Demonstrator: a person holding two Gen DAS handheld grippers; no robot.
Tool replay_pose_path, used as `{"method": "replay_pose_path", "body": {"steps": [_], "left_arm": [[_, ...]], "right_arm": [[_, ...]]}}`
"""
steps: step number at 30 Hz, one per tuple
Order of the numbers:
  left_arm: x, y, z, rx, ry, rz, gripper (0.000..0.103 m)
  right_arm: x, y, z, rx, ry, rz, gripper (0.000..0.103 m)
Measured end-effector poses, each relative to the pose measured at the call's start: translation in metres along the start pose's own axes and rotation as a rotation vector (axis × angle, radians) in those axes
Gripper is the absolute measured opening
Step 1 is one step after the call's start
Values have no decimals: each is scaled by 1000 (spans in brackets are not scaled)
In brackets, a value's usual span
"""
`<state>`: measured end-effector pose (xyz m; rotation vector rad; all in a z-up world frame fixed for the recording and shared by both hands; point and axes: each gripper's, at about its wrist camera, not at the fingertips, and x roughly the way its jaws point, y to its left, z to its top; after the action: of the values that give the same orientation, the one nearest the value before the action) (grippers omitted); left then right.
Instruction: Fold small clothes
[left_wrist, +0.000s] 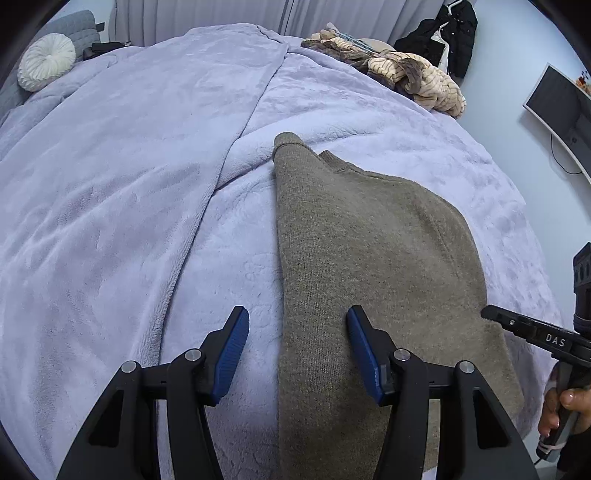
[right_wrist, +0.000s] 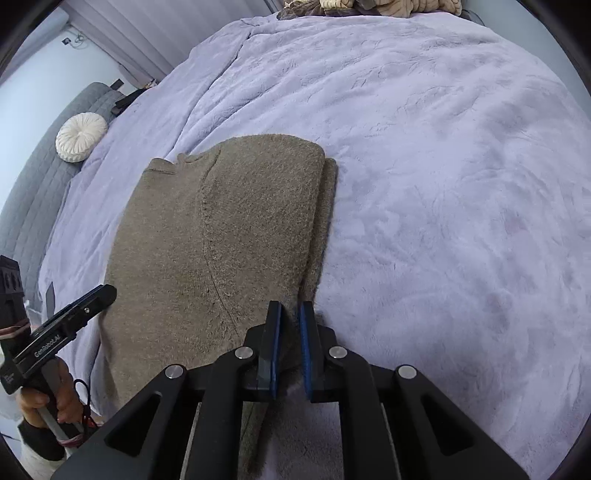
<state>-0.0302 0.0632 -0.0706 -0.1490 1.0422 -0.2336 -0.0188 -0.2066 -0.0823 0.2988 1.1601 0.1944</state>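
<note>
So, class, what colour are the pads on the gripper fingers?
Blue, on black arms; clearest on the left gripper's open fingers in the left wrist view.

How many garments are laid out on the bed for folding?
1: a brown sweater, partly folded, on the lilac blanket near the bed's front edge. The heap of striped fabric at the far corner could hide more clothes; cannot tell.

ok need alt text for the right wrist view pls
The right gripper is shut on the near right edge of a brown knit sweater, which lies partly folded on a lavender fleece blanket covering a bed. At lower left, a hand holds the left gripper beside the sweater's left edge; a round white cushion sits further back.
</note>
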Motion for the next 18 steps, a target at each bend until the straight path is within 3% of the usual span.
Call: {"method": "replay_pose_path", "body": {"steps": [5,10,13,15,18], "left_arm": [[0,1,-2,-15,-4,1,57],[-1,0,-3,9,-4,22,57],[-4,-1,-4,9,-4,30,57],[-7,-2,-5,4,-6,33,57],[-13,-4,-9,11,-14,38,57]], "right_arm": [[-38,1,-19,19,-70,13,12],[-59,28,-27,-25,-151,56,12],[-49,52,-31,-93,-132,69,12],[-31,63,-37,-128,-92,33,12],[-7,57,-49,-101,-37,16,12]]}}
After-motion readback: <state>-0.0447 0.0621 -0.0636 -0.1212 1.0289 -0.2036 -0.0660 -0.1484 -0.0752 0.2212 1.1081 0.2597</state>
